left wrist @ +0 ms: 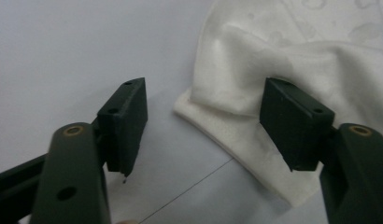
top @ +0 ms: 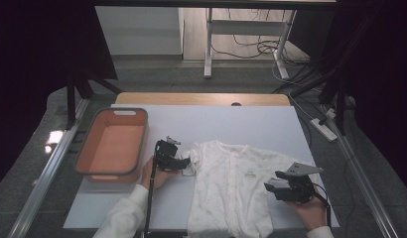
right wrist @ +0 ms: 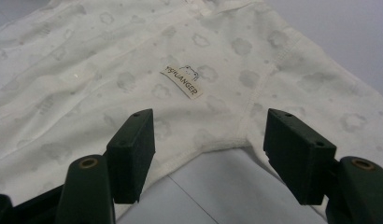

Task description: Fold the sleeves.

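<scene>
A white baby garment (top: 234, 186) with a faint cloud print lies spread on the white table top, its lower part reaching the front edge. My left gripper (top: 186, 162) is at the garment's left sleeve, open, with the sleeve cuff (left wrist: 236, 135) lying between the jaws, nearer the right one. My right gripper (top: 269, 187) is at the garment's right side, open, jaws over the edge where the sleeve meets the body (right wrist: 227, 142). A small sewn label (right wrist: 181, 80) sits on the chest.
An orange basket (top: 82, 159) with a grey rim stands on the left part of the table, nothing in it. The table's far half (top: 231, 124) is bare. Table legs and cables (top: 251, 47) lie on the floor beyond.
</scene>
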Motion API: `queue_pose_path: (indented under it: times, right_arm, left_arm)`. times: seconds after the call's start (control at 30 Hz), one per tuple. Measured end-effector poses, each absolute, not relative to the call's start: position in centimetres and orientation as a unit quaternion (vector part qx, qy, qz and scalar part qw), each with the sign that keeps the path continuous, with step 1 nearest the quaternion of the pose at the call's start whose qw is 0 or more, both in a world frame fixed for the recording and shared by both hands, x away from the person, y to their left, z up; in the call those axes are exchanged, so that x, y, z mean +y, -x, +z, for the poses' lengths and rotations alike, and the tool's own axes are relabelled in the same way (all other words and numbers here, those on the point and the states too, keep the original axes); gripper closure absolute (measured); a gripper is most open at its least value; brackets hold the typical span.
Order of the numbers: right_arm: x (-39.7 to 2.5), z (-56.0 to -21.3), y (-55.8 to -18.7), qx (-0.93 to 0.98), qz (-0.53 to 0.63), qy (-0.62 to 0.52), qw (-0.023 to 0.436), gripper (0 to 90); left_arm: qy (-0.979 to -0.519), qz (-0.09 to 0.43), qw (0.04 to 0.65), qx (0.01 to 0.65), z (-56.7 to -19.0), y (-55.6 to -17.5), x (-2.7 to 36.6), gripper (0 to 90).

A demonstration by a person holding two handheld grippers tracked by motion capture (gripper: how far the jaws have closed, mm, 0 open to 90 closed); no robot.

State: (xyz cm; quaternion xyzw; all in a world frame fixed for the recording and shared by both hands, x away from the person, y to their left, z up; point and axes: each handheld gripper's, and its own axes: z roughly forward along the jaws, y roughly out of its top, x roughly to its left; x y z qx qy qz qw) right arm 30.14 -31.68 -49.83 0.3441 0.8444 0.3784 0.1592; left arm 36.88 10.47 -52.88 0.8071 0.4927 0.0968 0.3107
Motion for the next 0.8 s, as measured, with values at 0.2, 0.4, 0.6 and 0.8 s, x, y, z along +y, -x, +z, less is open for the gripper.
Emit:
queue_pose_path:
  times: [0.2,0.4,0.6,0.8]
  right_arm:
    - [-31.7,-49.8,-30.1,0.844,0.378,-0.344,0.16,34.0]
    - [-31.7,-49.9,-30.1,0.845,0.377,-0.345,0.16,34.0]
    - [-31.9,-49.8,-30.1,0.843,0.378,-0.347,0.163,34.0]
    - [-32.0,-49.8,-30.1,0.839,0.381,-0.35,0.166,33.1]
  left_arm:
    - [-0.815,0.104,0.316,0.474,-53.1,-36.6,10.0,52.9]
    - [-0.819,0.089,0.324,0.464,-53.1,-36.5,9.9,81.1]
    - [-0.817,0.094,0.337,0.458,-52.3,-36.1,9.9,82.6]
    - [-0.808,0.095,0.372,0.448,-50.5,-35.5,10.2,82.6]
